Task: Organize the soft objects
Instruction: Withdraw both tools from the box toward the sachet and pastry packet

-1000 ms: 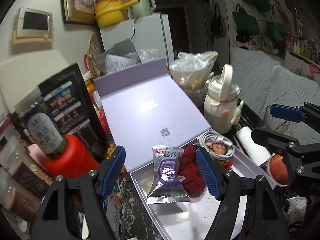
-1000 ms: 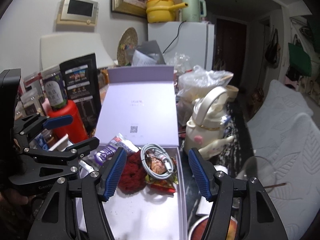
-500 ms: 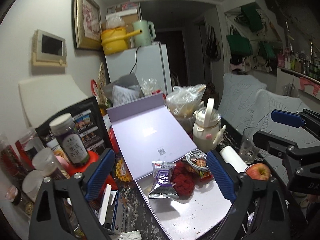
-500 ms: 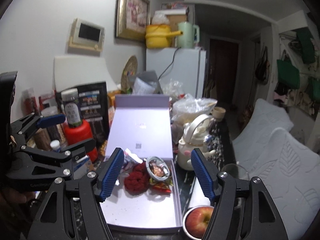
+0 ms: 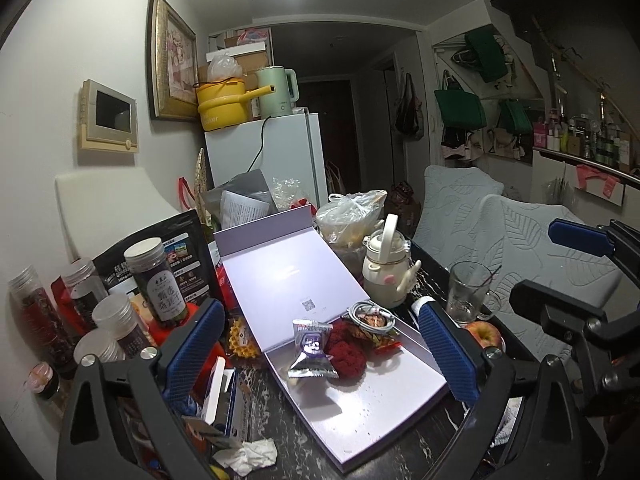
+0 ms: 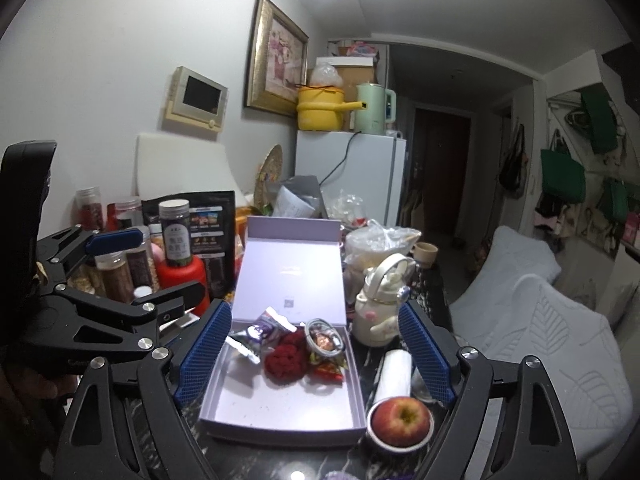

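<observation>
An open lilac box [image 5: 384,408] [image 6: 280,408] lies on the dark table, lid leaning back. At its far end lie a silver-purple snack packet [image 5: 311,350] [image 6: 256,334], a red fuzzy knit piece [image 5: 347,354] [image 6: 287,358], a coiled white cable [image 5: 370,314] [image 6: 323,338] and a red wrapper [image 6: 328,370]. My left gripper [image 5: 320,352] is open and empty, held back above the box. My right gripper [image 6: 314,354] is open and empty, also back from the box. Each gripper shows at the edge of the other's view.
Jars and a red bottle [image 5: 160,288] [image 6: 176,248] crowd the left side. A white kettle-shaped bottle [image 5: 388,268] [image 6: 382,304], a glass mug [image 5: 468,294], an apple in a bowl [image 6: 400,420] and a paper roll [image 6: 394,372] stand right of the box. Crumpled tissue [image 5: 248,456] lies in front.
Both grippers have pulled back and up from the box, so it looks smaller and more of the room shows. Both stay open and empty. The box contents have not moved.
</observation>
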`<state>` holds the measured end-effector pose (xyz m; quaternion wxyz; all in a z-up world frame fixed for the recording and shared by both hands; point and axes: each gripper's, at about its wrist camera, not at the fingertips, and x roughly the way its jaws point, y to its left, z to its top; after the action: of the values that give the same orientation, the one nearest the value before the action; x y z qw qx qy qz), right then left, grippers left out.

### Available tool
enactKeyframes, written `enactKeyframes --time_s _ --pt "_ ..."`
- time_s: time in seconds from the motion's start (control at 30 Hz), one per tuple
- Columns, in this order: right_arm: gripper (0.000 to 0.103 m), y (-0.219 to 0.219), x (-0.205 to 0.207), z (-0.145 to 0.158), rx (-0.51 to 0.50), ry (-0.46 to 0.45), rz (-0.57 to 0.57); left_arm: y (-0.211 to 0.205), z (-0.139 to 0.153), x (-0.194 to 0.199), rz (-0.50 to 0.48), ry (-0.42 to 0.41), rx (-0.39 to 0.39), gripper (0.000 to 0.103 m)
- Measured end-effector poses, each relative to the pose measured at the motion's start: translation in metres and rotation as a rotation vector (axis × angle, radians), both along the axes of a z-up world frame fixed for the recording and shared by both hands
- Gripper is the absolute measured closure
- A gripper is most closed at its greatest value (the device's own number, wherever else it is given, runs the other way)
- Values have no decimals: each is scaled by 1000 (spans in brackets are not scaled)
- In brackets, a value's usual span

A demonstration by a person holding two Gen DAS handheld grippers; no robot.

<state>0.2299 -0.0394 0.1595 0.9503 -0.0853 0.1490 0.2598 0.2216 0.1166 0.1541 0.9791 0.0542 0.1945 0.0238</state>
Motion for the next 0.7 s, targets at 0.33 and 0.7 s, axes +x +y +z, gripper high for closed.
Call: enactKeyframes --time_s 0.33,0.7 --pt "11 -17 -40 -20 37 51 -26 -3 -11 -44 -11 5 -26 3" --pt "11 -41 -74 -53 47 139 -116 -16 -40 -73 -57 66 -66 3"
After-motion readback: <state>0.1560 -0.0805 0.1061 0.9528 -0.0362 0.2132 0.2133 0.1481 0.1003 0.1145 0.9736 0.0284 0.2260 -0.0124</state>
